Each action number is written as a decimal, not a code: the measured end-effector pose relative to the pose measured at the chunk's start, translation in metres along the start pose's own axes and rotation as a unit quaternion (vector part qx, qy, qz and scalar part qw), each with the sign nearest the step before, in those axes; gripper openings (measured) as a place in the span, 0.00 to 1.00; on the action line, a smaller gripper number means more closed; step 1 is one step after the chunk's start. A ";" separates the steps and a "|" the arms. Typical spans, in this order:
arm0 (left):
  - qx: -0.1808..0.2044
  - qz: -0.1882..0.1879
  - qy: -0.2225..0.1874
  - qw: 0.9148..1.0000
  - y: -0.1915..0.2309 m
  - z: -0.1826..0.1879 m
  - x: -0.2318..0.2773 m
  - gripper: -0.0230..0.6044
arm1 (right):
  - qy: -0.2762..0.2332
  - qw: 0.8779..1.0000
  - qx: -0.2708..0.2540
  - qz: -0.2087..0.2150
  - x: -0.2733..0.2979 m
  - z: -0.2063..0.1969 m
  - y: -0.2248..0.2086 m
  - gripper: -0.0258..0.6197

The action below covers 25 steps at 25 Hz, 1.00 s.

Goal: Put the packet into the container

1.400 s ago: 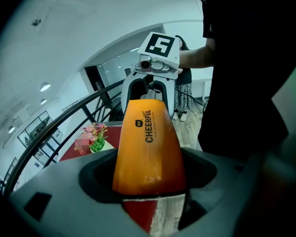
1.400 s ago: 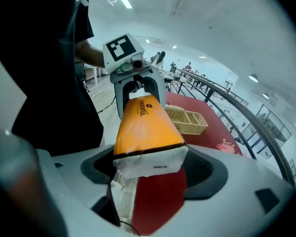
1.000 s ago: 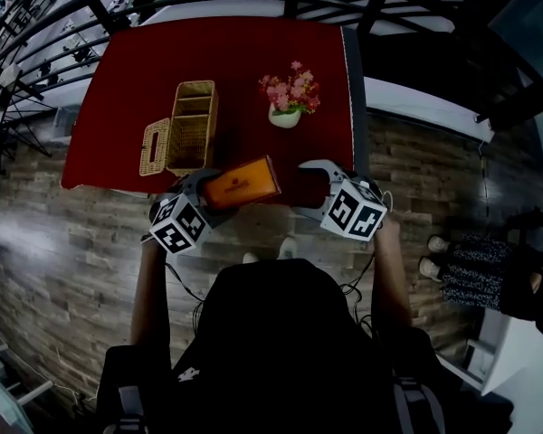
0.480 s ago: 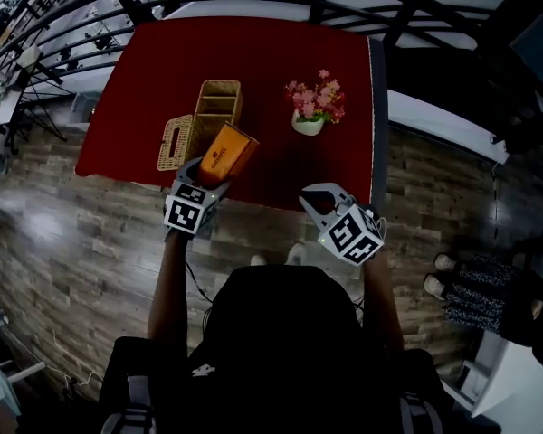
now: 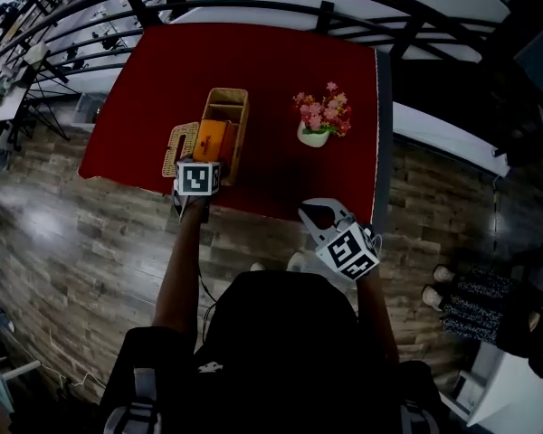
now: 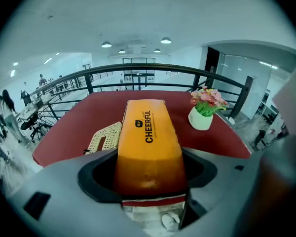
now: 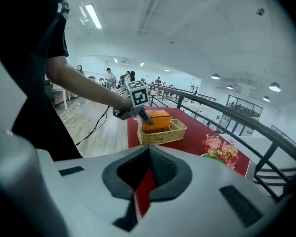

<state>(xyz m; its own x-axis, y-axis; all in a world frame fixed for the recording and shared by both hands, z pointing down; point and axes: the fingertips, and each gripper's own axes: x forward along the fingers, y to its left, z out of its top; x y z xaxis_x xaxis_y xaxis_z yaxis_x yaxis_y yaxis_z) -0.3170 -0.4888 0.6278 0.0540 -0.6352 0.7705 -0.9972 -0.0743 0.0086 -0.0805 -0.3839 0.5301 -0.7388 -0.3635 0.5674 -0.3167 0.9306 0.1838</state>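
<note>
One packet (image 6: 147, 132), underside hidden in wicker container (image 5: 239, 134) | left gripper (image 6: 147, 174) clamps it | right gripper (image 7: 143, 189) closed, empty

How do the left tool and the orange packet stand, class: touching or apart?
Touching. In the left gripper view the left tool clamps the orange packet on both sides.

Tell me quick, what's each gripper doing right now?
Left gripper: closed on the orange packet.
Right gripper: closed, empty.
</note>
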 end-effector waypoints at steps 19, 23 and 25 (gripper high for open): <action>-0.034 -0.014 -0.020 0.999 -0.001 0.005 0.048 0.76 | 0.015 1.000 -0.001 0.011 0.000 -0.013 0.010 0.07; -0.025 -0.024 -0.028 0.999 -0.005 0.005 0.043 0.76 | 0.013 1.000 -0.001 0.010 0.001 -0.015 0.009 0.07; -0.029 -0.038 -0.021 0.999 -0.010 0.001 0.035 0.76 | 0.011 1.000 0.000 0.007 0.002 -0.014 0.008 0.07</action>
<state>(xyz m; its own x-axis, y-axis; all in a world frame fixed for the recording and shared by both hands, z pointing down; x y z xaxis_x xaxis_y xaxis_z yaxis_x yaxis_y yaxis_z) -0.3047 -0.5106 0.6540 0.1301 -0.6605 0.7395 -0.9915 -0.0791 0.1037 -0.0764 -0.3760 0.5438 -0.7305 -0.3492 0.5869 -0.3062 0.9356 0.1755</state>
